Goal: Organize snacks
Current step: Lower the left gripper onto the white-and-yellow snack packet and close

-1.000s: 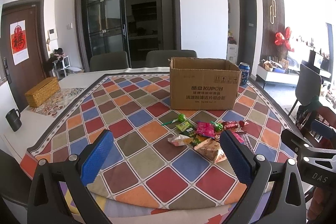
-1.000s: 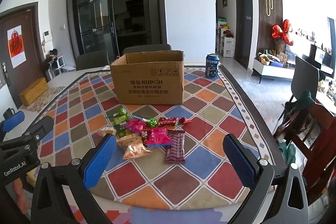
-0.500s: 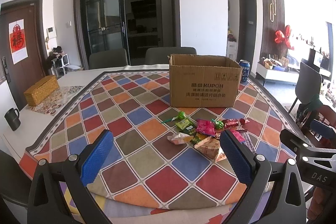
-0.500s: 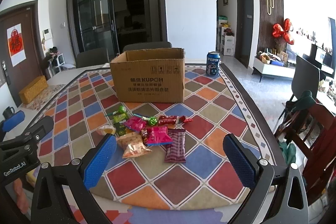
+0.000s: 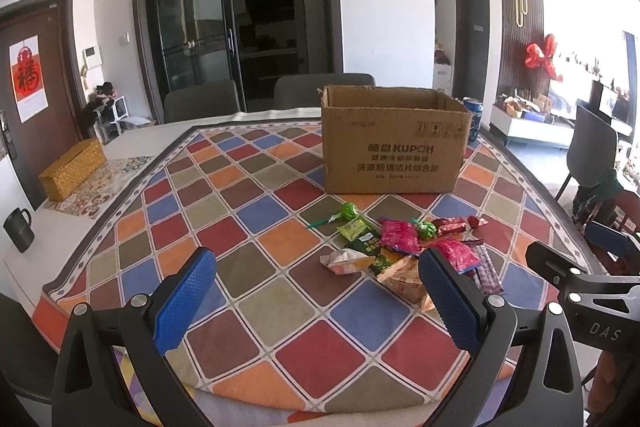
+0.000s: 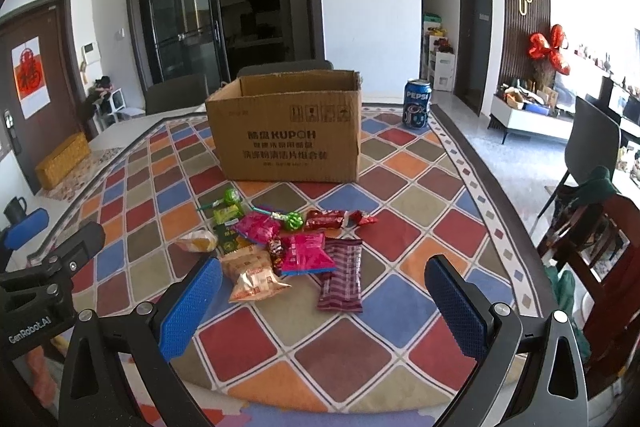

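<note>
A pile of snack packets lies on the checkered tablecloth in front of an open brown cardboard box. In the right wrist view the pile includes a pink packet, a maroon striped packet, an orange packet and green lollipops; the box stands behind. My left gripper is open and empty, near and left of the pile. My right gripper is open and empty, just before the pile.
A Pepsi can stands right of the box. A woven tissue box and a black mug sit at the table's left. Chairs stand behind the table, and a wooden chair to the right.
Both views have shifted slightly; the box and snacks sit a little lower in the frames. Both grippers stay open and nothing was grasped.
</note>
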Demonstrator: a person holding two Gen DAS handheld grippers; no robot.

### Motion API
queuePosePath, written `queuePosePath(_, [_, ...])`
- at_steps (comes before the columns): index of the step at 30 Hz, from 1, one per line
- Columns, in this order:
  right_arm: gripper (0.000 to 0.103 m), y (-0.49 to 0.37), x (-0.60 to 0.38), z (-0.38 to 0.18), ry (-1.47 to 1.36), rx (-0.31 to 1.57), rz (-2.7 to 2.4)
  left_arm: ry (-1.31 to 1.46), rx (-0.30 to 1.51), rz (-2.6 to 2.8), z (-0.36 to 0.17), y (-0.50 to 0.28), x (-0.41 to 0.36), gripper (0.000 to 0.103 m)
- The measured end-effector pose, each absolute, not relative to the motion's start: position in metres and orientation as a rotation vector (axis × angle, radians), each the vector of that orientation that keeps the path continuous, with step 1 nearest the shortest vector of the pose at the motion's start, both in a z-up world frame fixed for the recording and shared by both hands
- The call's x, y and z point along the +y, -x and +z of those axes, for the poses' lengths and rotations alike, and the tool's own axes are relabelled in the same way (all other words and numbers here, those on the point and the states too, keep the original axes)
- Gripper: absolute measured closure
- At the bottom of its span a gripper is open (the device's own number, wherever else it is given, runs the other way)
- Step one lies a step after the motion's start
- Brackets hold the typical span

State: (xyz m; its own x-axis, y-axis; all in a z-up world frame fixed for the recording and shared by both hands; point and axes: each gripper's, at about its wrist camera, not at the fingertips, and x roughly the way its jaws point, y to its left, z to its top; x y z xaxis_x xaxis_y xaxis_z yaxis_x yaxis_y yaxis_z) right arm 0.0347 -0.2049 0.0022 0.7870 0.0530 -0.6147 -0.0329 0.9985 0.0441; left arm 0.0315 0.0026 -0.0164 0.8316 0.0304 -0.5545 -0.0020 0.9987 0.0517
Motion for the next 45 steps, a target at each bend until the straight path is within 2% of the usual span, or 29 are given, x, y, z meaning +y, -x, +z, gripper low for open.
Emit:
queuePosePath(14, [0.004,-0.096,-0.198,-0.027,-0.031,0.765,0.070,-0.041,0.693,-0.015,-0.047,-0.088,-0.001,0.001])
queuePosePath(20, [0.009,-0.117,-0.199,-0.043,-0.026,0.819,0.075,-0.046,0.759,-0.035,-0.068,-0.111,-0.006,0.003])
queuePosePath(27, [0.020,-0.139,-0.195,-0.064,-0.033,0.887,0.106,-0.043,0.829,-0.059,-0.092,-0.133,-0.012,0.007])
queuePosePath(37, [0.028,-0.160,-0.194,-0.083,-0.056,0.955,0.129,-0.033,0.890,-0.083,-0.113,-0.157,-0.015,0.019])
queuePosePath(45, [0.036,-0.168,-0.193,-0.092,-0.061,0.979,0.141,-0.027,0.931,-0.087,-0.122,-0.166,-0.017,0.038])
